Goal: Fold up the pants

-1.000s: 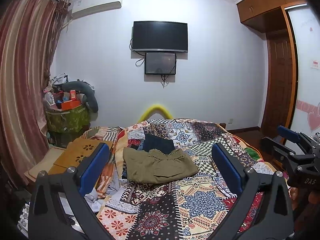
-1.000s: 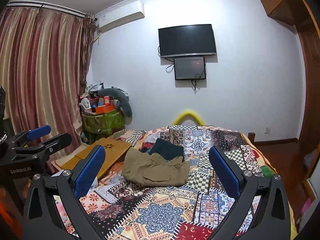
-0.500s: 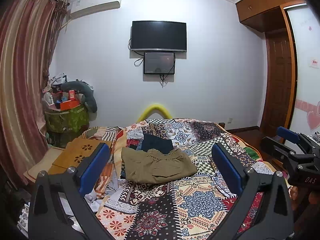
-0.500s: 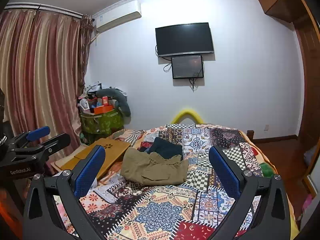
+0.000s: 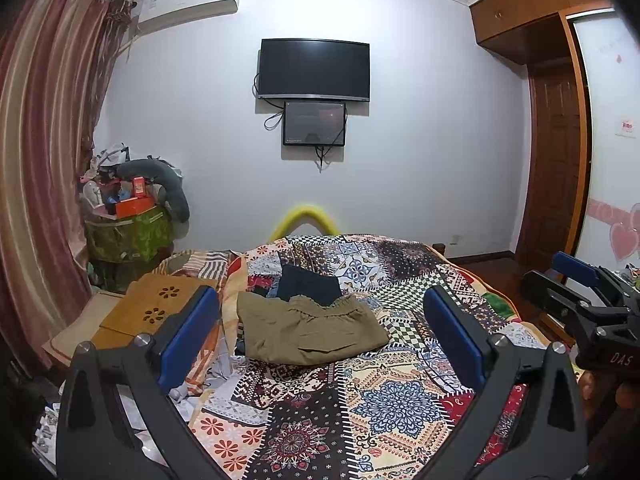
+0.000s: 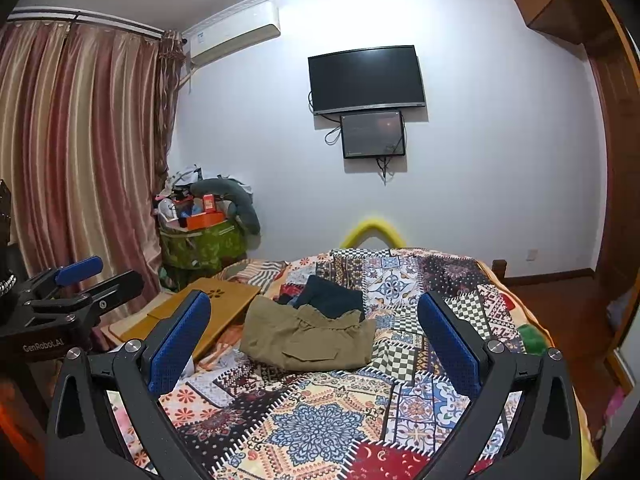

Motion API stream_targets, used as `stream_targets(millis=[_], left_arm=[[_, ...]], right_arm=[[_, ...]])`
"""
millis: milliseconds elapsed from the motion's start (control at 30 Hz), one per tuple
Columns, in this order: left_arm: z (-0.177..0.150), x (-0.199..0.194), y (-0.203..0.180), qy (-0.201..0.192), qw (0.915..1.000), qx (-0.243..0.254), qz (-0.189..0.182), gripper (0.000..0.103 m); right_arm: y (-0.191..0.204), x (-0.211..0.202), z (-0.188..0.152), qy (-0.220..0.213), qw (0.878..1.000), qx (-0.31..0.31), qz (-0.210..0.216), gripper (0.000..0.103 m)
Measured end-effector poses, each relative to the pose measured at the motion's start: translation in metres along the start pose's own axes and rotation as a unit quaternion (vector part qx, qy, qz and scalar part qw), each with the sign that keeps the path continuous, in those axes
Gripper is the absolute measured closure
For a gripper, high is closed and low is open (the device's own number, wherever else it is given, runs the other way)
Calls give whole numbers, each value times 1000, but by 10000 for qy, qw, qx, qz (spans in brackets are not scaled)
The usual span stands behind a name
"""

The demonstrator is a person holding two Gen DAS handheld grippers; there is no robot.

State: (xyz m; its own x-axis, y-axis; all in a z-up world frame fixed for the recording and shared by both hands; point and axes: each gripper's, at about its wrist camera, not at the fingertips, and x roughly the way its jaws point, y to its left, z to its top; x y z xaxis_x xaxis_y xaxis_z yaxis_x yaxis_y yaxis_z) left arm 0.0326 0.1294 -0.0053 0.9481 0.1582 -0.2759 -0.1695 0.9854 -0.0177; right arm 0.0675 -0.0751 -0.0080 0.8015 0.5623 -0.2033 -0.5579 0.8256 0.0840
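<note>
Lying folded on patchwork quilt [image 5: 384, 396] mid-bed, olive-khaki cotton pants [image 5: 308, 330], touching dark navy garment [image 5: 308, 284]. Left gripper [image 5: 320, 332] and right gripper [image 6: 314, 338] spread wide, holding nothing, well short of pants.

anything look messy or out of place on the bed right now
The khaki pants lie in a rumpled heap on the patchwork quilt, waistband bunched, overlapping a dark navy garment. Crumpled papers spill at the quilt's left edge. Both the left gripper and right gripper are open, clear of the pants.
</note>
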Motion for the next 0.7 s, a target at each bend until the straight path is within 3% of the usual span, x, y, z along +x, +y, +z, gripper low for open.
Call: stream_targets(millis=[700], left_arm=[[-1,4,2,85,9999,-90,-84,0]], right_arm=[[2,2,2,3,10000,6,-15,0]])
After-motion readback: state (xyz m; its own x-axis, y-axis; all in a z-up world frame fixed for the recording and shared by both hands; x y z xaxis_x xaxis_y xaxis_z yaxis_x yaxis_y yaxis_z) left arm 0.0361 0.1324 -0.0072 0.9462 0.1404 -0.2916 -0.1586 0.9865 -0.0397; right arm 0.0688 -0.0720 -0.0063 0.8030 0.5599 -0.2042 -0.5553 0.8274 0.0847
